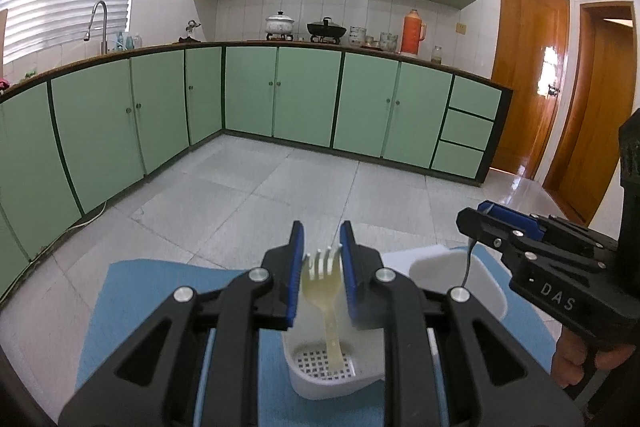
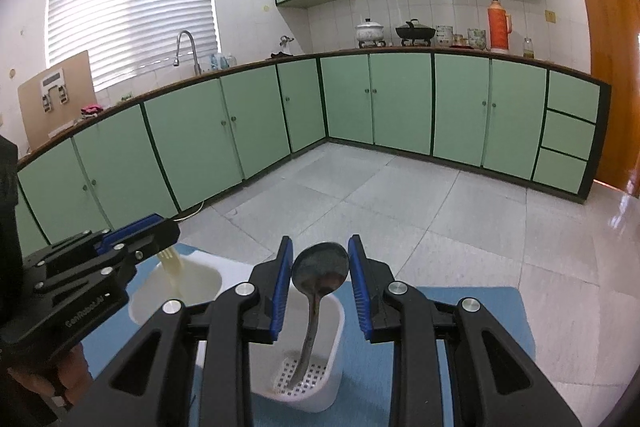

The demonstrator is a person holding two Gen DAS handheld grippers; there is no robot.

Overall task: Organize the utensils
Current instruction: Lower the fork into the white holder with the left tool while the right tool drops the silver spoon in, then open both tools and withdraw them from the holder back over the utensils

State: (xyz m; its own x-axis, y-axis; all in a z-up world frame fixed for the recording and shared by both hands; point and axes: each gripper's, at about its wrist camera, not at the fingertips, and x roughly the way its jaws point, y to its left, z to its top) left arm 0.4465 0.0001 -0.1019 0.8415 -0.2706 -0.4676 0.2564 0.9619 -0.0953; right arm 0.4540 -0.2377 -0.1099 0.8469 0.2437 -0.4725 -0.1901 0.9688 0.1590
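Observation:
My left gripper [image 1: 322, 239] is shut on the head of a cream plastic fork [image 1: 322, 279]. The fork's handle hangs down into a compartment of the white utensil holder [image 1: 320, 387] and reaches its perforated floor. At the right of that view, my right gripper [image 1: 480, 213] holds a thin handle over the neighbouring compartment [image 1: 488, 291]. In the right wrist view, my right gripper [image 2: 320, 247] is shut on the bowl of a dark metal spoon [image 2: 320, 263], whose handle tip rests on the perforated floor of the holder [image 2: 338, 323]. The left gripper [image 2: 168, 233] and fork [image 2: 172, 267] show at the left.
The holder stands on a blue mat [image 2: 480, 311] that lies on a pale surface. Beyond it are a grey tiled floor [image 1: 280, 179] and green kitchen cabinets [image 1: 304, 95]. A person's hand [image 1: 580, 359] grips the right tool's handle, and wooden doors [image 1: 528, 67] stand at the right.

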